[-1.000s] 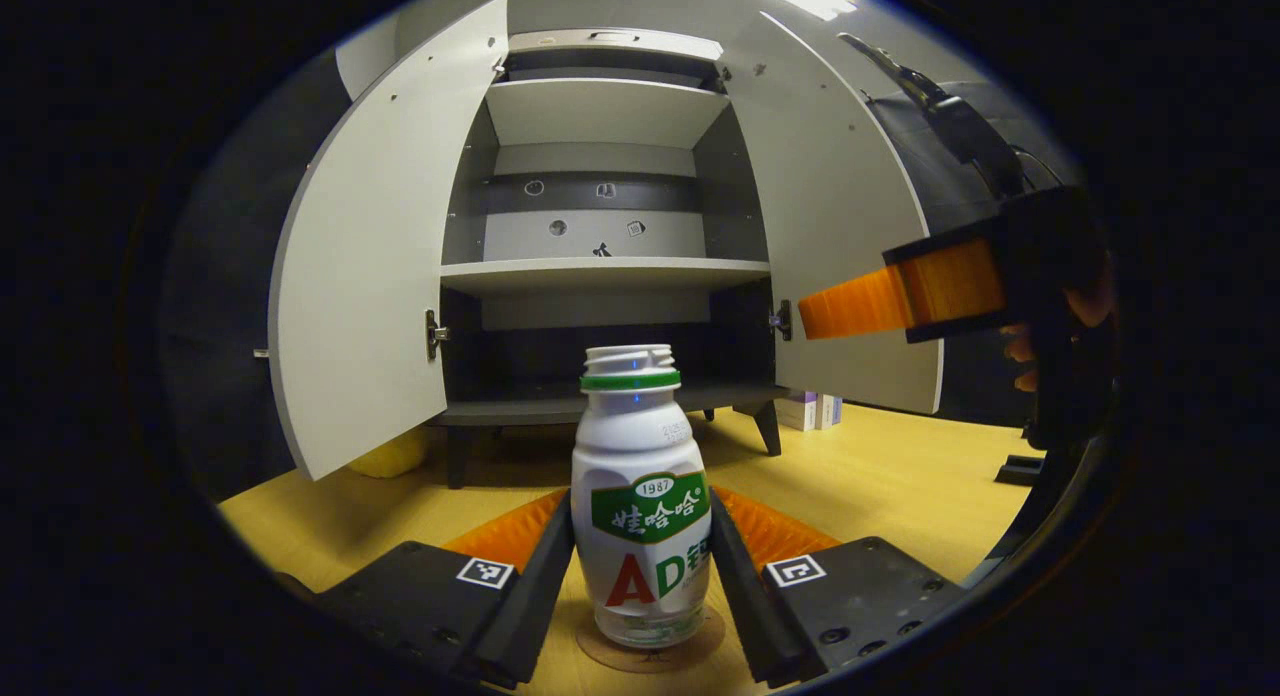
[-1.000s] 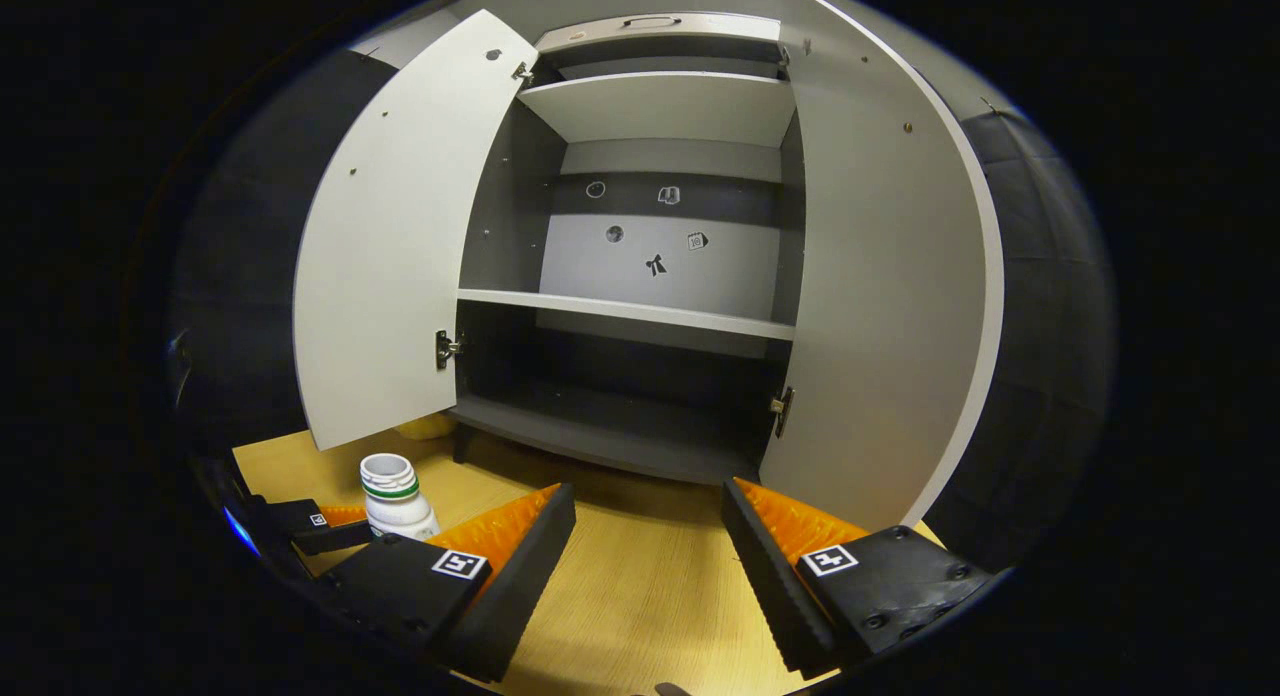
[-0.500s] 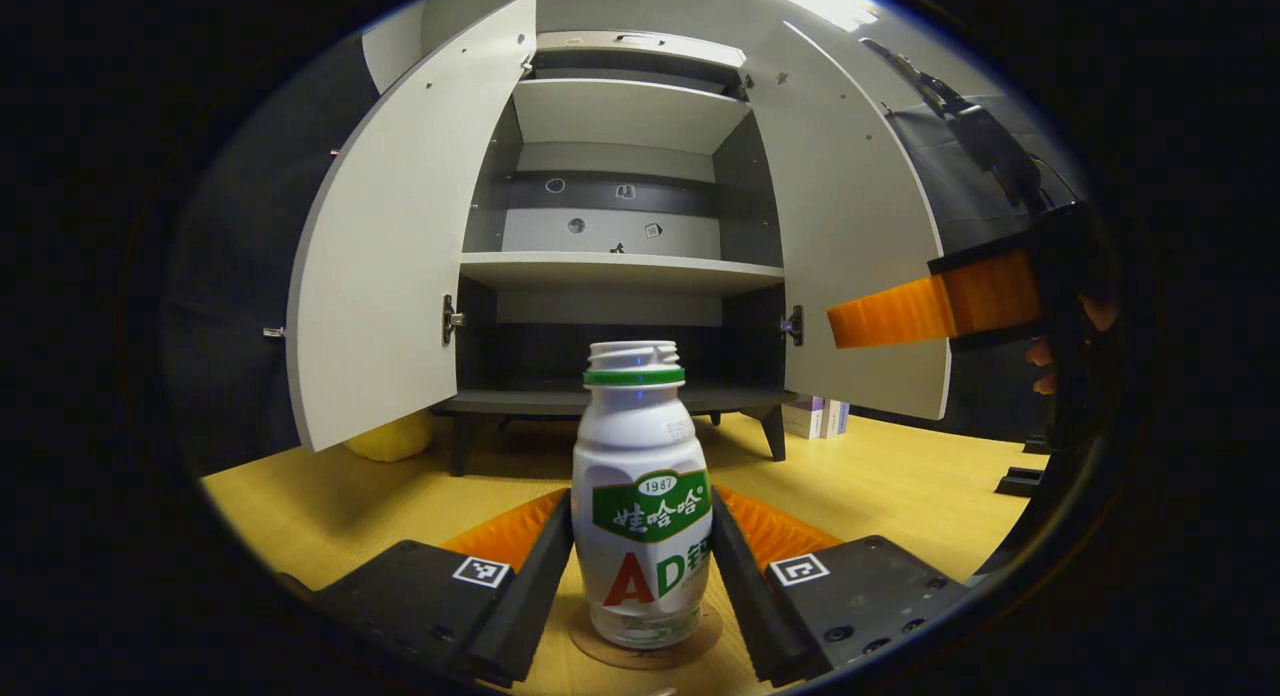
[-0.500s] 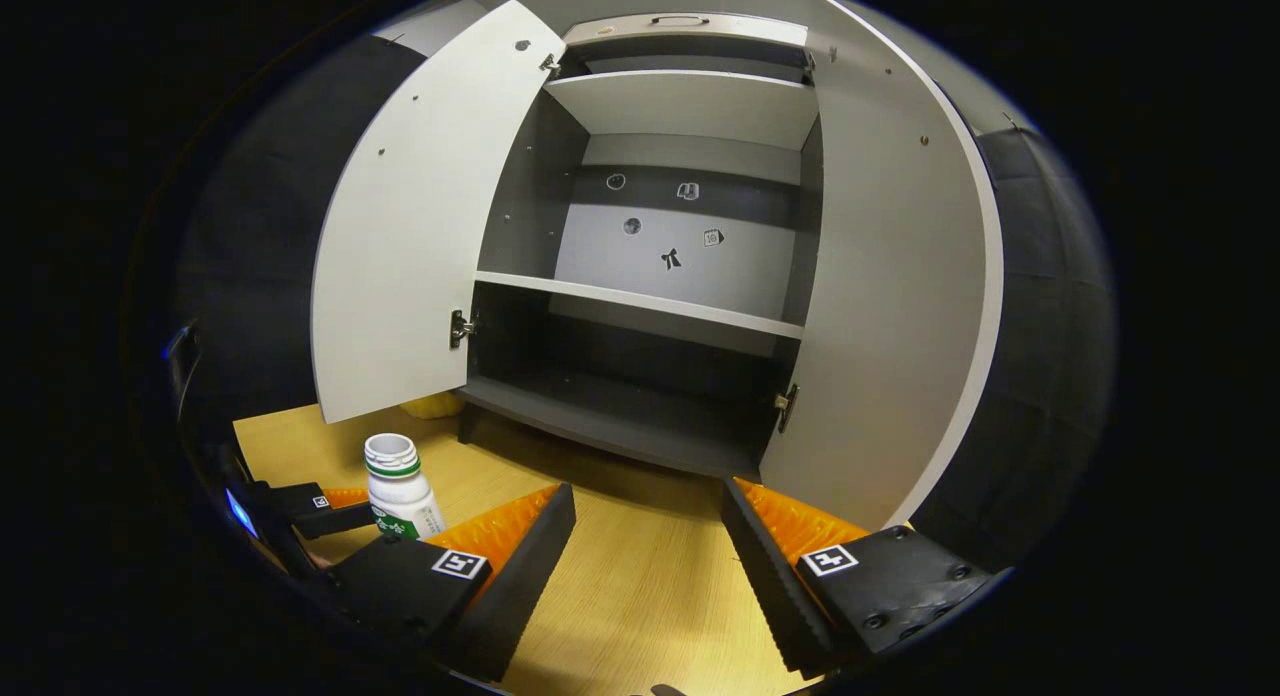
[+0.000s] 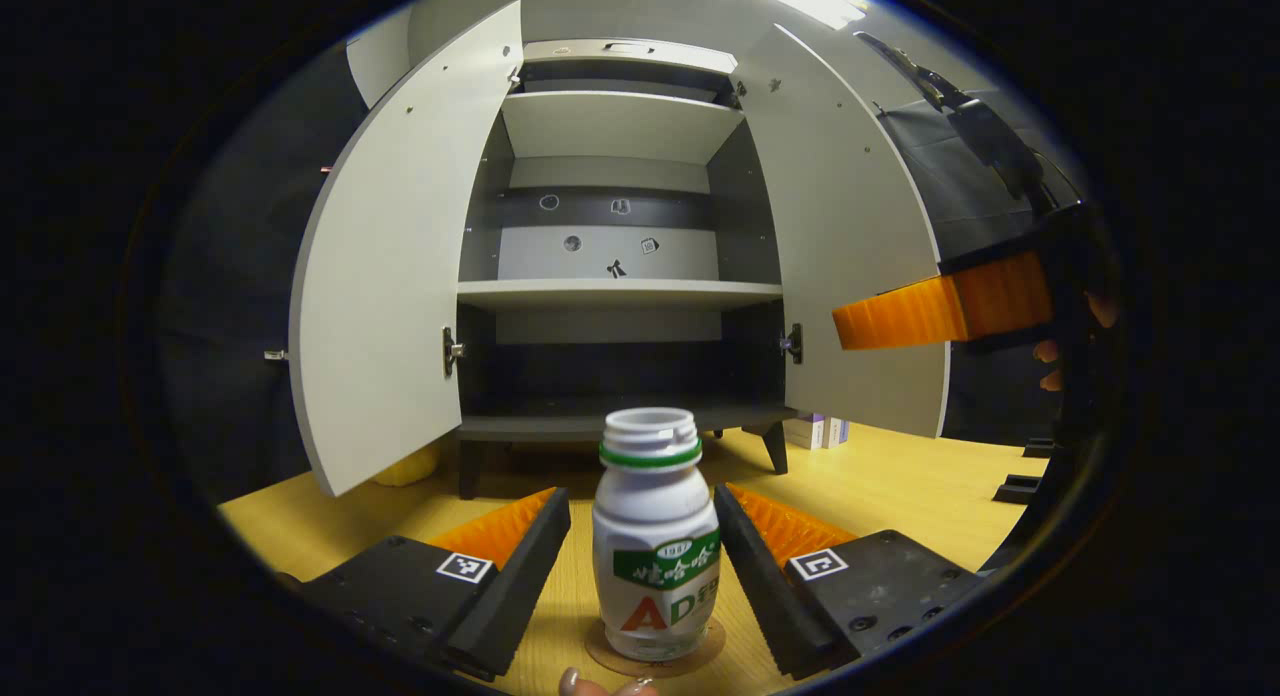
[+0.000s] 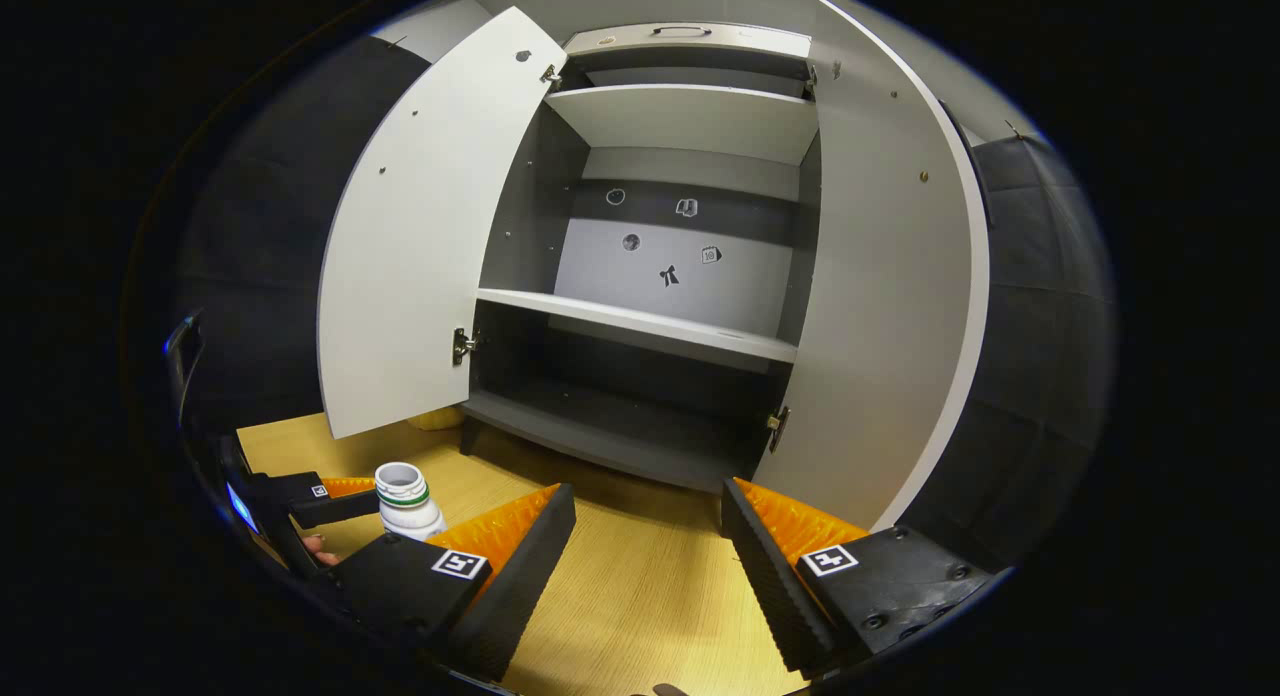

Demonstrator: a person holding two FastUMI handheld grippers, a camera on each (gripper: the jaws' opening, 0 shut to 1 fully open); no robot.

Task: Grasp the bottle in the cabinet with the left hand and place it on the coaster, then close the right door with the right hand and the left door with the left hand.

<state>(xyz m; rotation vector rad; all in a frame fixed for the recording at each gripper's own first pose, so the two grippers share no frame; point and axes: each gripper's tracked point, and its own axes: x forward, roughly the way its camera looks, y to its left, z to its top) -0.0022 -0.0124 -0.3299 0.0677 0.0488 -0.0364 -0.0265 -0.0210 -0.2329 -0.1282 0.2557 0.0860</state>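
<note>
Left gripper [image 5: 640, 536] fingers have spread off the bottle [image 5: 656, 541]; gaps show either side. Bottle upright on coaster [image 5: 655, 652], wooden surface [image 5: 900, 486]. Right gripper [image 6: 645, 546] fingers spread, empty. Both cabinet [image 6: 660, 276] doors open.

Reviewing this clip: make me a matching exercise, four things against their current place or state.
1. bottle
2. left gripper
3. right door
4. coaster

a. swung open
b. under the bottle
c. open, fingers clear of the bottle
d. upright on the table, capless

Pairs: 1-d, 2-c, 3-a, 4-b
</note>
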